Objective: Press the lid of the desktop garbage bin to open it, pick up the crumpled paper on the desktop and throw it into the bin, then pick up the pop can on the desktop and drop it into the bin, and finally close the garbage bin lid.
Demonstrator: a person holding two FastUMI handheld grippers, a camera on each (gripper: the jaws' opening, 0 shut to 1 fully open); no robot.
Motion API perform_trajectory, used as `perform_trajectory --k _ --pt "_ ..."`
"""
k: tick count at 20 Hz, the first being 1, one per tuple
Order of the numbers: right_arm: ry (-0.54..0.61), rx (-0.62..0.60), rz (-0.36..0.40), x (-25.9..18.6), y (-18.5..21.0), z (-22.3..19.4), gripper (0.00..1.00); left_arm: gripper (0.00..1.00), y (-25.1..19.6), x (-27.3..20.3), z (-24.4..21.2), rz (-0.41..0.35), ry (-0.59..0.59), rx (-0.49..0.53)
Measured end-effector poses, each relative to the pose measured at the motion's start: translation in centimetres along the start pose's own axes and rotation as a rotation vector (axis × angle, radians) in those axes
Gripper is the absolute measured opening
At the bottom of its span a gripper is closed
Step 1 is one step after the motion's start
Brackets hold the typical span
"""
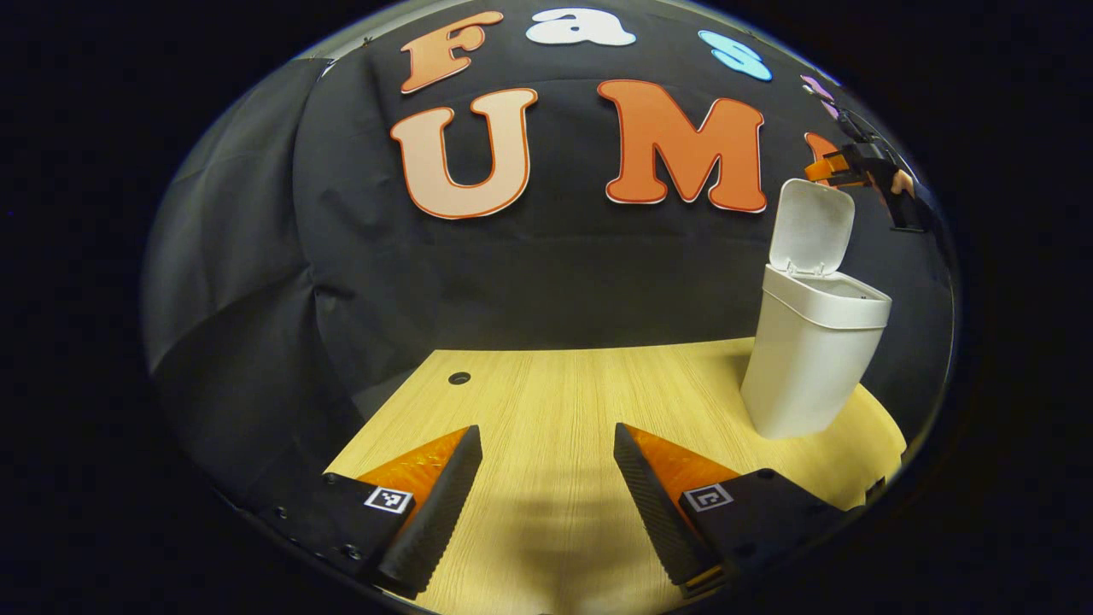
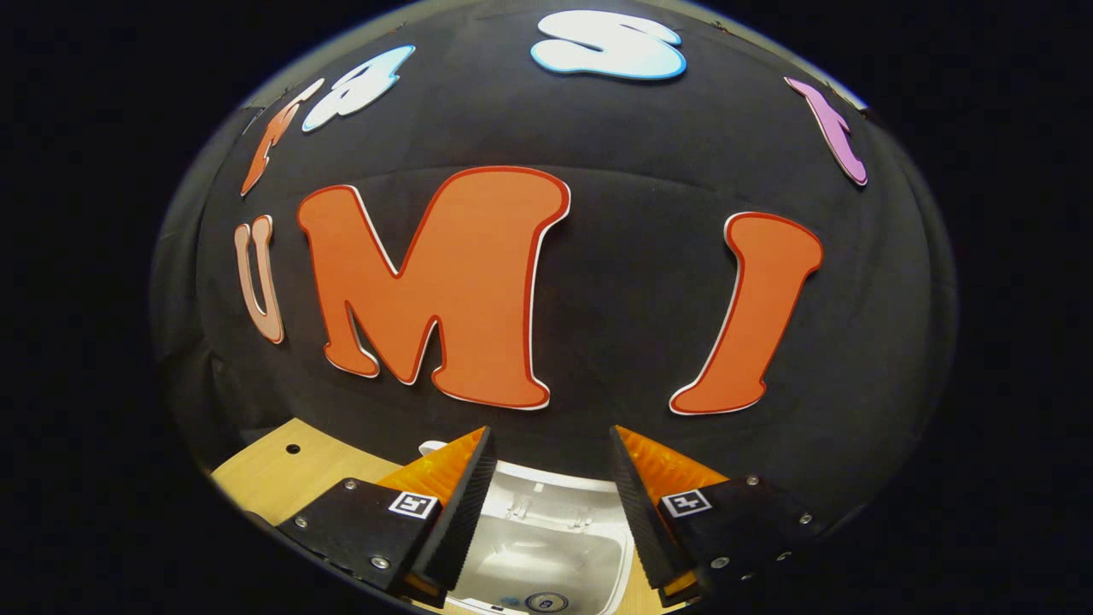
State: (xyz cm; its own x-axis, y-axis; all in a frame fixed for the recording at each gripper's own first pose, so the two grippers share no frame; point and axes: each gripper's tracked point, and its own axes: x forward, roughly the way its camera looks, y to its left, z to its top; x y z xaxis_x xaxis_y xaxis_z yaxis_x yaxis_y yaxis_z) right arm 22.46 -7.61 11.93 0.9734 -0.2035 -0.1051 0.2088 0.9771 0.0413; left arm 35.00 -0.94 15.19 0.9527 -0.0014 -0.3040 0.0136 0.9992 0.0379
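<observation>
The white garbage bin [image 1: 811, 359] stands on the right of the wooden table [image 1: 546, 384], its lid [image 1: 811, 226] flipped upright. My left gripper [image 1: 546, 431] hovers open and empty low over the table, left of the bin. My right gripper [image 2: 551, 431] is open and empty directly above the bin's mouth [image 2: 546, 547]. From the left gripper view it [image 1: 841, 166] hangs just above and behind the raised lid, held by a hand. Deep inside the bin lies the round top of a pop can [image 2: 546, 602].
A small cable hole [image 1: 459, 377] sits near the table's back left corner. The black cloth wall closes off the back and left. The table's right edge runs just past the bin.
</observation>
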Motion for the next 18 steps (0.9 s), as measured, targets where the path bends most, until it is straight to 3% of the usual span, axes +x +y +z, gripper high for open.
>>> perform_trajectory --k 11,18 --pt "0.084 -0.007 0.022 -3.3 2.8 -7.0 0.8 0.99 -2.0 1.5 0.1 -0.073 0.002 0.002" --pt "0.177 0.062 0.028 -4.4 3.8 -12.9 0.81 0.99 -2.9 2.4 -0.1 -0.106 0.017 0.018"
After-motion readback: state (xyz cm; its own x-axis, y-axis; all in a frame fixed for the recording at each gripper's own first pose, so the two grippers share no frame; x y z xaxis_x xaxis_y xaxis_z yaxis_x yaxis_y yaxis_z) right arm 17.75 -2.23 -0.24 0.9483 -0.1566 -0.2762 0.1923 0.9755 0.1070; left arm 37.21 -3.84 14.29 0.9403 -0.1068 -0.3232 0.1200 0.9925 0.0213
